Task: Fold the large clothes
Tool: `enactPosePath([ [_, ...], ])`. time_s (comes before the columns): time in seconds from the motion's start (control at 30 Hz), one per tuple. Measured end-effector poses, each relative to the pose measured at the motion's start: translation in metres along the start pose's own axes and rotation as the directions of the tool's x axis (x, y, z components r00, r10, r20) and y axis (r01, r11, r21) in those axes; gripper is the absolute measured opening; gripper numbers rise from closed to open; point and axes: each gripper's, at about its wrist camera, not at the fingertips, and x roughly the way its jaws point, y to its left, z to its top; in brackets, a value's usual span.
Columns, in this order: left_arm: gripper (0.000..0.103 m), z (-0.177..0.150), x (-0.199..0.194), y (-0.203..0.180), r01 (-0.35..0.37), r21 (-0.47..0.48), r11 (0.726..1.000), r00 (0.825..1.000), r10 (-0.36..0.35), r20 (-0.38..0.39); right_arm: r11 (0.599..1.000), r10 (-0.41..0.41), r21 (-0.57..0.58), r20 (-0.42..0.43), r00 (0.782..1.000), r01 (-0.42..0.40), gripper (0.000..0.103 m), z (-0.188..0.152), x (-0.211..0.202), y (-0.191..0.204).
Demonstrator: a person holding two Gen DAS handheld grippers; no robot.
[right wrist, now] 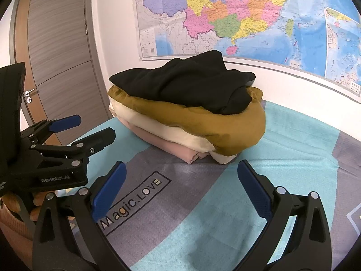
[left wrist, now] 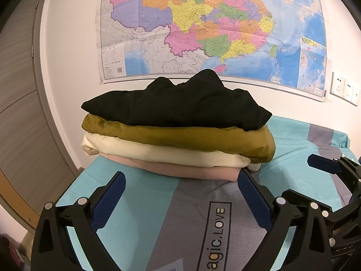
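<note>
on bedsheet (right wrist: 293, 135): folded stack (left wrist: 176, 140) | both jaws apart, empty

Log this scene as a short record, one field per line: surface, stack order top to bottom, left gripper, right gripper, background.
surface: teal and grey bedsheet printed "Magic.LOVE"
stack, top to bottom: black garment, mustard garment, cream garment, pink garment
top item: bunched, not flat
left gripper: open, empty, short of the stack
right gripper: open, empty, short of the stack
background: wall map, door
</note>
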Motion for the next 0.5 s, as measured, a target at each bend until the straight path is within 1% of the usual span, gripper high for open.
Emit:
enactPosePath([
  [0.5,0.096,-0.0035,0.0001,-0.0013,0.008,0.002,1.0,1.0,-0.008,-0.003,1.0,0.003,0.002,-0.002,1.0,-0.003,0.097,-0.0001,-0.0008,0.0002],
])
